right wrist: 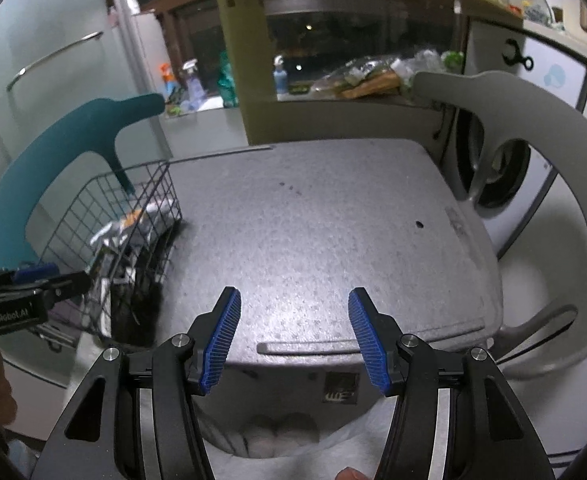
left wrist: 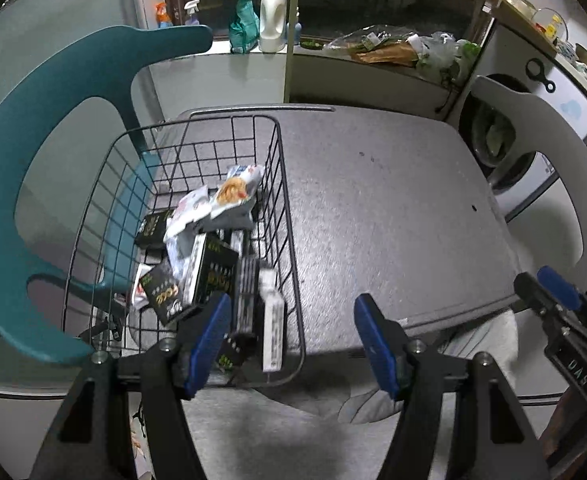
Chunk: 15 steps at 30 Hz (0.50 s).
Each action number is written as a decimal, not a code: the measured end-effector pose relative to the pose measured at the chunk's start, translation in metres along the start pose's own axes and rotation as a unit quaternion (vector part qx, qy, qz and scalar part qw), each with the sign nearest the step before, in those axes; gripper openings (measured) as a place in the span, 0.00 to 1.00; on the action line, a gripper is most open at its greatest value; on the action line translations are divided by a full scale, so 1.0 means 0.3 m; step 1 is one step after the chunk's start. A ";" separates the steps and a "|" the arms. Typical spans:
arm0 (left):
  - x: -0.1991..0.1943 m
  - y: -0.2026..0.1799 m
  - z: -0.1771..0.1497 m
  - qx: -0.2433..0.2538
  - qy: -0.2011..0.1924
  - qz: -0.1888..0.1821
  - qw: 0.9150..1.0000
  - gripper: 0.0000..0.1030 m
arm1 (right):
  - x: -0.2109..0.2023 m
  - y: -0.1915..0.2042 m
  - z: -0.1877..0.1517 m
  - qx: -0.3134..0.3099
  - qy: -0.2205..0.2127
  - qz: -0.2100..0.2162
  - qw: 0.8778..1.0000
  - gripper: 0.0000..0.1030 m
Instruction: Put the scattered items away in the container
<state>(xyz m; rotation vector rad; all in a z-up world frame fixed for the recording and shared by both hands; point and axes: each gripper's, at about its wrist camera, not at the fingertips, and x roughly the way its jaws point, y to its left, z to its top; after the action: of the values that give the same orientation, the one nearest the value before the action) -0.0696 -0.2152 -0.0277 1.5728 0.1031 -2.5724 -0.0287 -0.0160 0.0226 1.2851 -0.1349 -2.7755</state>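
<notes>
Grippers are both found parted and empty. The left gripper (left wrist: 293,340) is held with its blue-padded fingers (left wrist: 209,336) spread wide, nothing between them; its left finger overlaps the near right corner of the wire basket (left wrist: 289,216) in the left wrist view, though contact cannot be confirmed. The basket is seen ahead and to the left of this gripper, standing on the left part of the grey table (left wrist: 393,208).

Inside the basket, the collected items are noted in a loose heap: black boxes with gold print (left wrist: 209,272) nearest the gripper, a white box (left wrist: 271,316) upright against the right wall, and pale snack packets (left wrist: 233,192) further ahead (finer labelling is blurred).

The right gripper (right wrist: 293,340) is likewise released, its ribbed blue pads (right wrist: 223,340) apart over the near edge of the table (right wrist: 313,240). From this gripper, the basket (right wrist: 105,216) lies ahead and well to the left, with the left gripper (right wrist: 33,280) just beside its near end.

A teal chair (left wrist: 53,120) is recorded to the left beyond the basket, and a grey chair (right wrist: 533,152) to the right of the table.
</notes>
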 end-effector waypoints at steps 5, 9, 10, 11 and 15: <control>0.011 0.009 -0.070 0.006 -0.011 -0.001 1.000 0.68 | -0.004 0.002 -0.053 0.003 -0.001 0.016 1.000 0.55; 0.000 0.002 -0.088 0.016 -0.019 0.002 1.000 0.68 | -0.001 -0.025 -0.077 0.023 0.006 0.010 1.000 0.55; 0.000 0.007 -0.089 0.013 -0.019 0.007 1.000 0.68 | -0.006 -0.030 -0.082 0.025 0.002 0.006 1.000 0.55; -0.002 0.012 -0.092 0.010 -0.019 0.005 1.000 0.68 | -0.009 -0.033 -0.083 0.026 0.003 0.001 1.000 0.55; -0.027 0.005 -0.100 0.010 -0.022 -0.005 1.000 0.68 | -0.035 -0.020 -0.073 0.022 -0.007 0.002 1.000 0.55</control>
<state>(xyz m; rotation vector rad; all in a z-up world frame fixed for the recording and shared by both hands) -0.0393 -0.2123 -0.0341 1.5264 0.0824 -2.6220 -0.0054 -0.0098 0.0157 1.2734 -0.1991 -2.7943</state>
